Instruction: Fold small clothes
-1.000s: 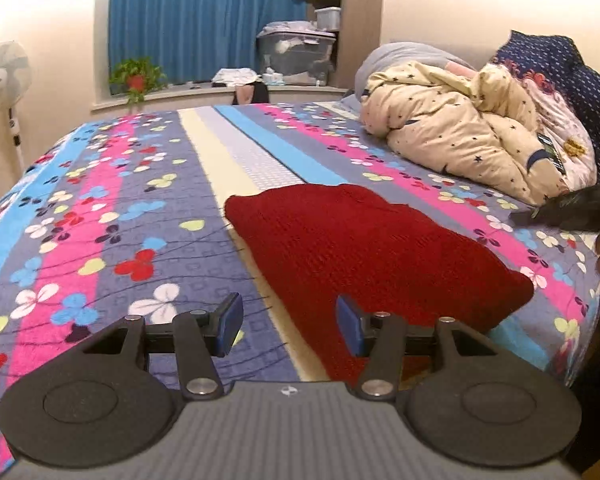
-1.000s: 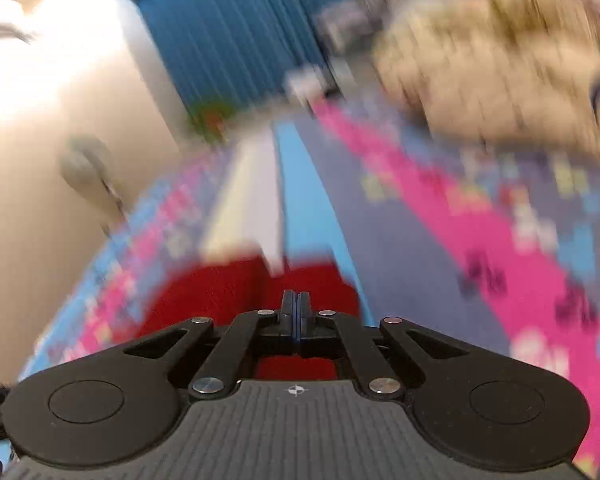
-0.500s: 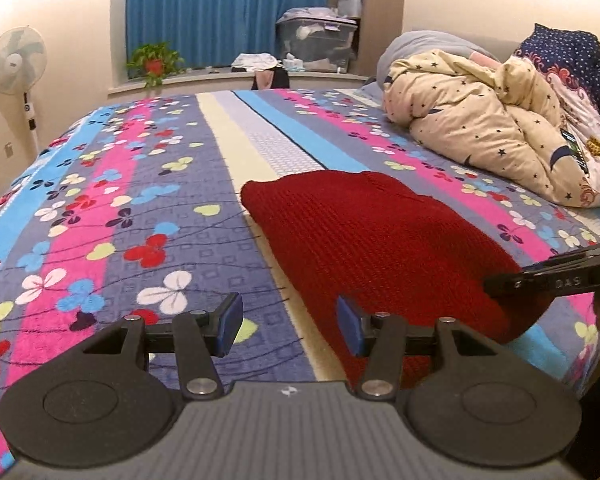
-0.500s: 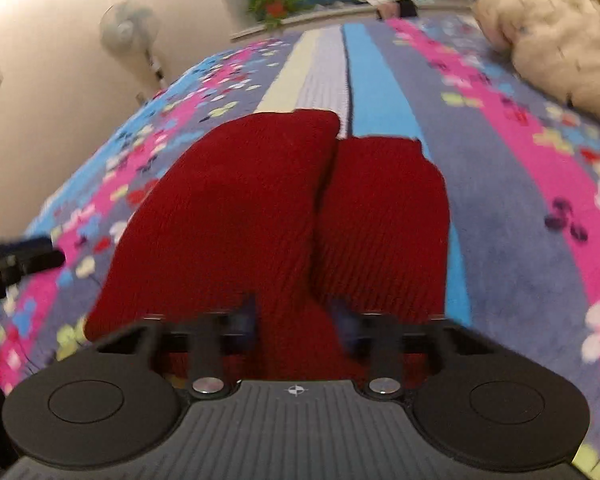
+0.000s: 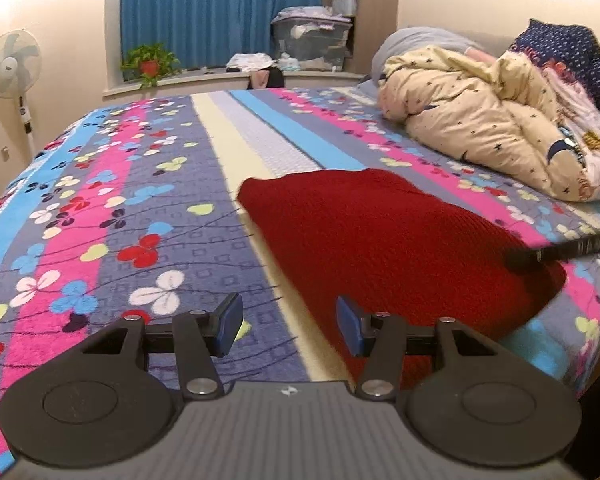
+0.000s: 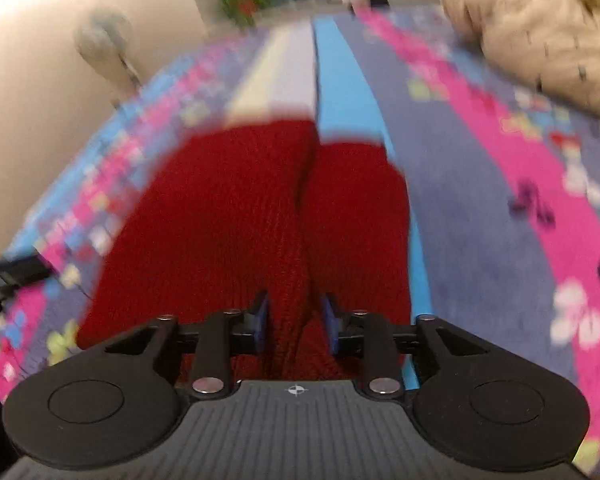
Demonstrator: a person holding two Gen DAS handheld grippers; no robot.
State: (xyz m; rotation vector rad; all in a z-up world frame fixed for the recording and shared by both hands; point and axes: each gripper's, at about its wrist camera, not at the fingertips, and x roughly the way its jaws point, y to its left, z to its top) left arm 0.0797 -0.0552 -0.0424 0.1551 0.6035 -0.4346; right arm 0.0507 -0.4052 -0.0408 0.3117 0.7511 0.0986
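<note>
Both my grippers hang open, right gripper still widening astride the red knit garment's ridge, left gripper empty: closing carelessly could bunch both layers.

Bedroom, warm indoor light. Bed under a striped floral cover: pink, blue, grey and cream bands. Cream walls. Blue curtain behind a window ledge with a potted plant. White standing fan at the left wall. Clear storage bins beside shelving. Bunched star-print duvet and navy pillow on the right.
</note>
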